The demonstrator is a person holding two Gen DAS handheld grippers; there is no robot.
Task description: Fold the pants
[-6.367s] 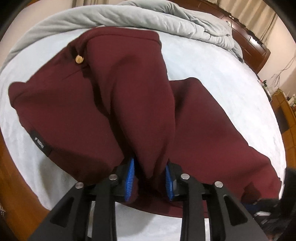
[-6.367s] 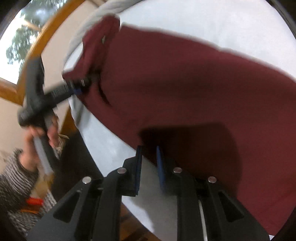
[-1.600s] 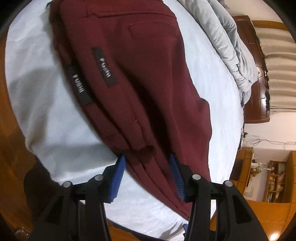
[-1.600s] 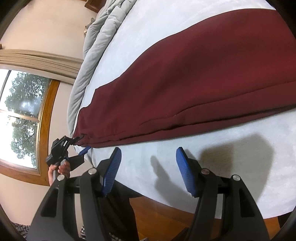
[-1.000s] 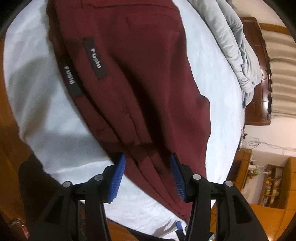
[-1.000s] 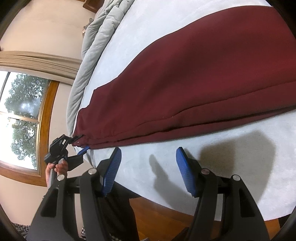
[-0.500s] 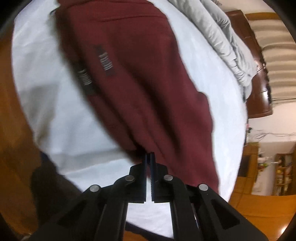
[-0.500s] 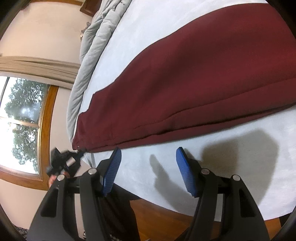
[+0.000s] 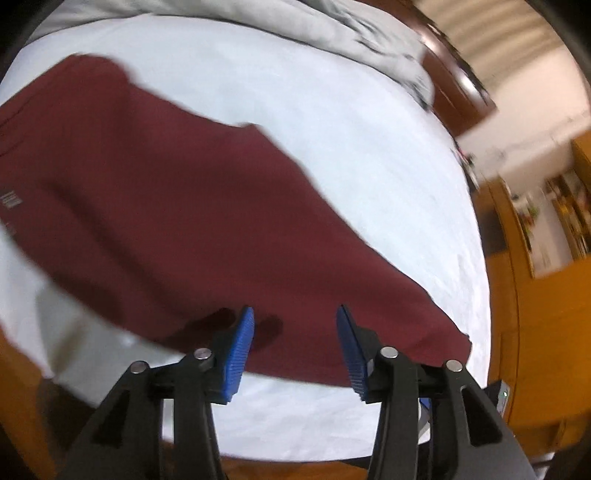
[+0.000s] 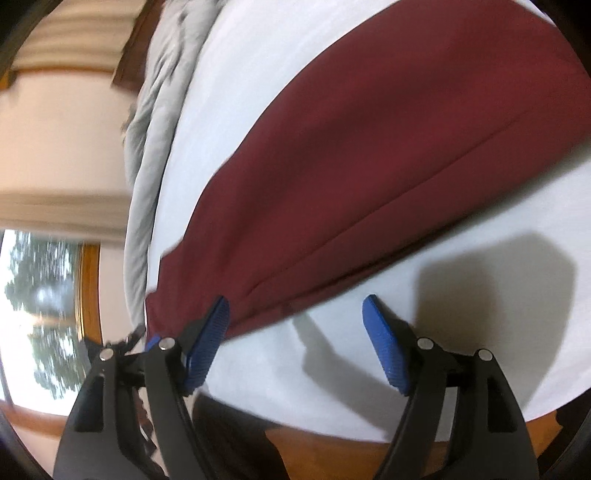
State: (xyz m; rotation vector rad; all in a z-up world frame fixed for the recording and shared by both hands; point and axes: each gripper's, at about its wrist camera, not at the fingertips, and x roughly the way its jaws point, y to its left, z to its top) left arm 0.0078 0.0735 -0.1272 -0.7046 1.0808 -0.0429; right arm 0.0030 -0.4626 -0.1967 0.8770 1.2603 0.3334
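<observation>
The maroon pants (image 9: 177,221) lie flat on the white bed sheet (image 9: 369,155), folded lengthwise, one leg on the other. My left gripper (image 9: 293,328) is open and empty, its blue pads just over the near edge of the pants. In the right wrist view the pants (image 10: 369,147) run diagonally across the sheet (image 10: 461,314). My right gripper (image 10: 295,317) is open and empty, with its left pad over the pants' near edge. The left gripper shows in the right wrist view (image 10: 147,341) at the pants' lower left end. Both views are motion-blurred.
A grey duvet (image 9: 295,26) is bunched along the far side of the bed and also shows in the right wrist view (image 10: 155,92). A dark wooden headboard (image 9: 458,92) stands at the right. The wooden bed frame (image 9: 535,314) borders the mattress. A window (image 10: 40,314) is at the left.
My left gripper shut on the pants' edge half a second ago, and has now opened, let go and swung right along the pants. My right gripper stayed open and turned slightly.
</observation>
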